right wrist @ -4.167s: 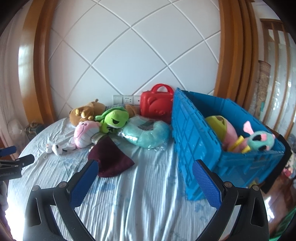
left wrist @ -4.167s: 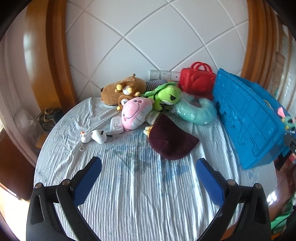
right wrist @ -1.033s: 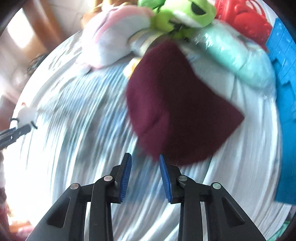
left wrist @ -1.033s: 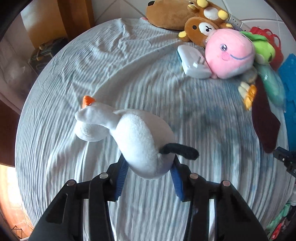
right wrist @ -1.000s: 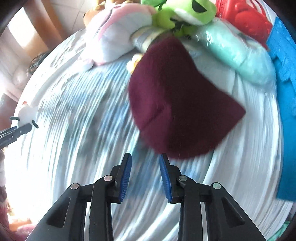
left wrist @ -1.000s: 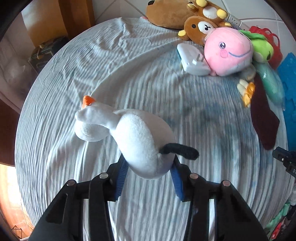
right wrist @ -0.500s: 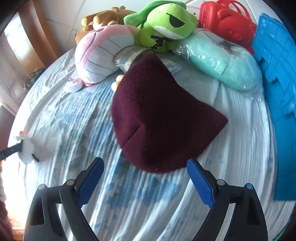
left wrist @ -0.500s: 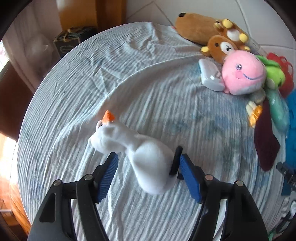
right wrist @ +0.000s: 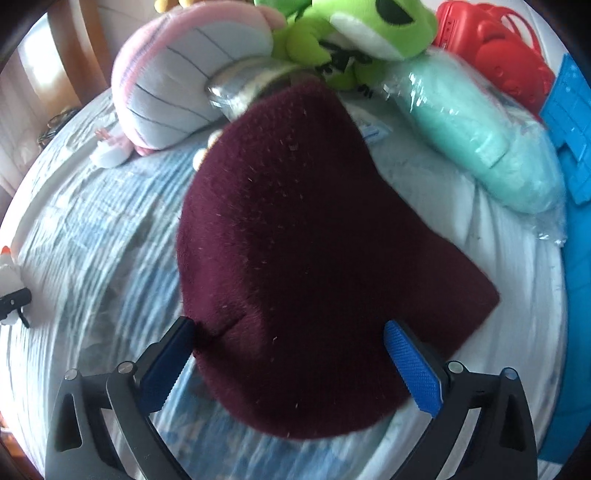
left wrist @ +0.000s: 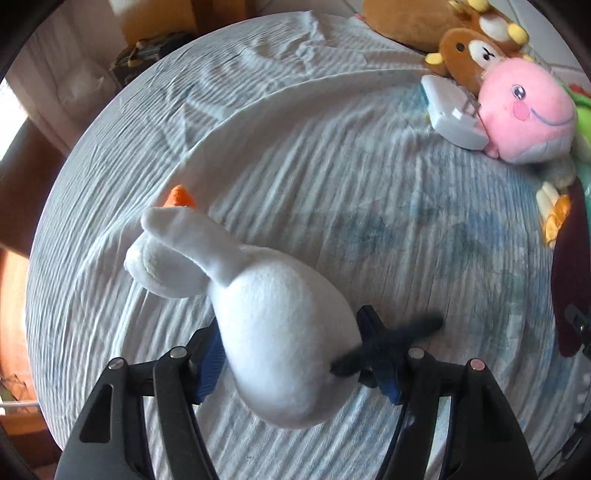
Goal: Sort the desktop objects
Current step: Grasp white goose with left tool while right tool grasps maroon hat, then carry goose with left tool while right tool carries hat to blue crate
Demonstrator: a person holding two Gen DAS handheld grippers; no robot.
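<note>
A white snowman plush (left wrist: 280,332) with an orange nose and black twig arms lies on the striped tablecloth (left wrist: 332,177). My left gripper (left wrist: 290,354) points steeply down around its body. The jaws are closing, and both blue pads touch its flanks. A maroon felt hat (right wrist: 295,221) lies flat in the right wrist view. My right gripper (right wrist: 290,365) hovers low over the hat's near part. Its jaws are still opening and stand wide, with the hat beneath them and nothing gripped. The snowman (right wrist: 7,273) also shows at that view's left edge.
Behind the hat lie a pink whale plush (right wrist: 177,74), a green frog plush (right wrist: 354,29), a teal pillow in plastic (right wrist: 480,147) and a red case (right wrist: 491,44). A blue crate (right wrist: 572,129) stands at the right. A brown bear plush (left wrist: 469,51) and a white plug (left wrist: 450,110) are farther back.
My left gripper let go of the snowman, dropped lower around it and is narrowing again. My right gripper went from nearly shut to wide and moved down close over the hat.
</note>
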